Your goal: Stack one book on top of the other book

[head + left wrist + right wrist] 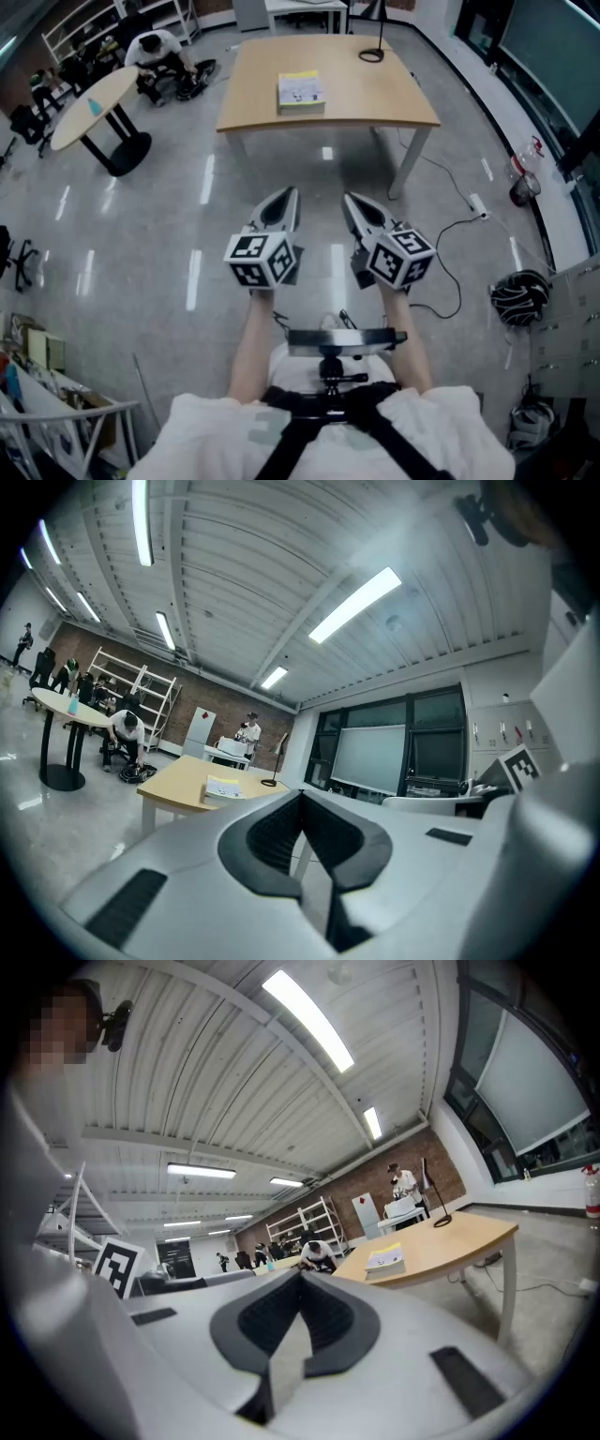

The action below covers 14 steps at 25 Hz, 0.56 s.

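Observation:
A book stack [300, 92] with a yellow-and-white cover lies near the middle of the wooden table [375, 103], far ahead of me; I cannot tell how many books are in it. It also shows as the book stack [223, 787] in the left gripper view and as the book stack [386, 1260] in the right gripper view. My left gripper [292, 194] and right gripper [348, 199] hang side by side over the floor, well short of the table. Both are level, shut and hold nothing. The tips of the left gripper [300, 795] and the right gripper [302, 1277] meet.
A black lamp base [371, 54] stands at the table's far right. A round table [94, 103] and a crouching person [159, 49] are at the far left. A power strip [476, 204] with cables, a helmet [520, 295] and a red extinguisher [521, 187] lie right.

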Tool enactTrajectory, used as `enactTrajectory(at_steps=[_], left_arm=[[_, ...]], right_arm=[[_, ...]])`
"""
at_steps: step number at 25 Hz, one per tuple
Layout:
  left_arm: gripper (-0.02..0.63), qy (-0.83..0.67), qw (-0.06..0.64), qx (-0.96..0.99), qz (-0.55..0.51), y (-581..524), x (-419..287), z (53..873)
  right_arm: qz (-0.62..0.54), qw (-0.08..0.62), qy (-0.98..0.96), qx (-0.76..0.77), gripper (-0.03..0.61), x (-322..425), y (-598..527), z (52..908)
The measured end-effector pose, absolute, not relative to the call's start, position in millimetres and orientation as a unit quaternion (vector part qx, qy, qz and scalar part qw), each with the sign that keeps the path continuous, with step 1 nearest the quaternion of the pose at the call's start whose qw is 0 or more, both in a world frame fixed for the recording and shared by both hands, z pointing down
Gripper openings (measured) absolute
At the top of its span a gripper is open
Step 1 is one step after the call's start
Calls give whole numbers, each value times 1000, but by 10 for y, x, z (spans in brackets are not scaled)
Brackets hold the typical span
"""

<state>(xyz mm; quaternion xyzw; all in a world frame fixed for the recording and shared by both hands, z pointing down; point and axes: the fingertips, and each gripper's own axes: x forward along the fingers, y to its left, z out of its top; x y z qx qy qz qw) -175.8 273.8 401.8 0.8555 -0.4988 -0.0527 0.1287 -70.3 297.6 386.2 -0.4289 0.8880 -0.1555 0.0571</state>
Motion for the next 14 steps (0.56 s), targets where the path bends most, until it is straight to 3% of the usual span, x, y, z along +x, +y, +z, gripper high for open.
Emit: enactTrajectory(at_steps=[14], left_arm=[[14,-493,129,860,-31,2802,-1723,4091]], right_arm=[[-161,43,886,-432,-3,-704,3026,3947]])
